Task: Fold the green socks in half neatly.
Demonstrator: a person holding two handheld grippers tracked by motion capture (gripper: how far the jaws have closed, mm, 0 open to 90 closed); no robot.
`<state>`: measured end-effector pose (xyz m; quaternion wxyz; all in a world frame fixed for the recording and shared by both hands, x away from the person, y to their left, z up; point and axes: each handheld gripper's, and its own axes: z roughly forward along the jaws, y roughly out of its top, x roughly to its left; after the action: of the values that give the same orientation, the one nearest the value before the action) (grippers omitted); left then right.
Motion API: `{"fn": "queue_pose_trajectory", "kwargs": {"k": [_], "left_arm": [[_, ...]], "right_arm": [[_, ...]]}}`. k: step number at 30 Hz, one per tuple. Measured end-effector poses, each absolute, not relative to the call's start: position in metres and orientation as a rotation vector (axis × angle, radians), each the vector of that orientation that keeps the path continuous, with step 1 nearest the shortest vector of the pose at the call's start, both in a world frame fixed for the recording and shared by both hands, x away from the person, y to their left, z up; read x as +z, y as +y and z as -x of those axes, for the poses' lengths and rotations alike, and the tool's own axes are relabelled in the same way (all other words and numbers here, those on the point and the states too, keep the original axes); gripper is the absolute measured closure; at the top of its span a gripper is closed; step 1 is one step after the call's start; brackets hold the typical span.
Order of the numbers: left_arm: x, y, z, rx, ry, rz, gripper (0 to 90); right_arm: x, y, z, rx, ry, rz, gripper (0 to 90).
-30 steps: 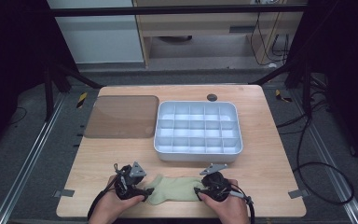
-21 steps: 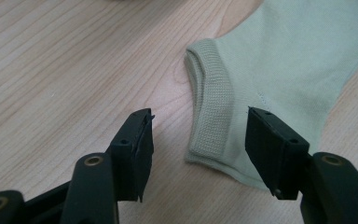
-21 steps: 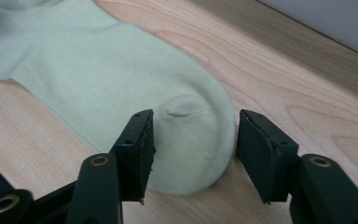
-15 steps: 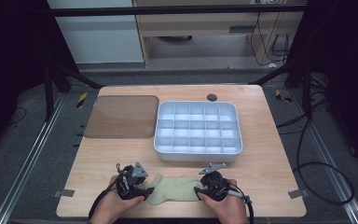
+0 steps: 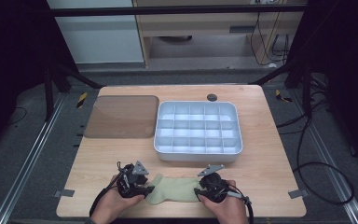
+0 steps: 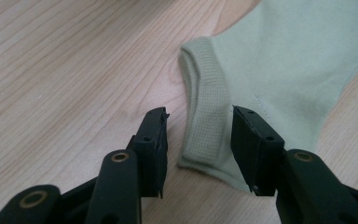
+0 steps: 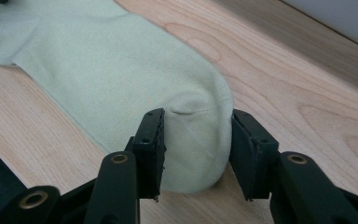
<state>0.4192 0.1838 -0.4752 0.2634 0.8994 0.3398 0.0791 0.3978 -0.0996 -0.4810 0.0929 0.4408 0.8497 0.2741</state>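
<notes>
At near edge of tabletop (image 5: 270,163): pale green sock (image 5: 175,189), laid flat between grippers. Left gripper (image 6: 198,140): jaws just closing, cuff straddled, not yet pinched. Right gripper (image 7: 196,140): jaws just closing, toe bracketed, contact at pads, grip unconfirmed. Two-ended pickup judged imminent. Compartment tray (image 5: 198,158) well apart.

Open wood L of left gripper (image 5: 145,190) and R of right gripper (image 5: 196,190), out to table (image 5: 270,177) edges. Between them, pale green sock (image 5: 175,190) flat on near strip: low, passable above. Straight ahead, white compartment tray (image 5: 198,154) w/ raised wall blocks low fwd reach; narrow bare strip between tray and sock. Brown lid (image 5: 121,116) far L, flat, just beside tray. Wide free lane near L, below lid. Small black disc (image 5: 211,97) at far edge, behind tray.
</notes>
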Motion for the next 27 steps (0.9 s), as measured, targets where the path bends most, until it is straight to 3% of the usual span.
{"fn": "queue_pose_trajectory", "kwargs": {"k": [8,20,27], "left_arm": [[-0.4760,0.1883,-0.4176,0.192,0.926,-2.459,58.6],[-0.4771,0.1875,-0.4168,0.130,0.899,-2.464,75.9],[-0.4769,0.1888,-0.4181,0.139,0.900,-2.454,79.2]], "right_arm": [[-0.4805,-0.0979,-0.3964,0.815,2.533,-1.302,55.9],[-0.4806,-0.0994,-0.3959,0.832,2.529,-1.322,51.1],[-0.4830,-0.1005,-0.3971,0.826,2.542,-1.313,59.3]]}}
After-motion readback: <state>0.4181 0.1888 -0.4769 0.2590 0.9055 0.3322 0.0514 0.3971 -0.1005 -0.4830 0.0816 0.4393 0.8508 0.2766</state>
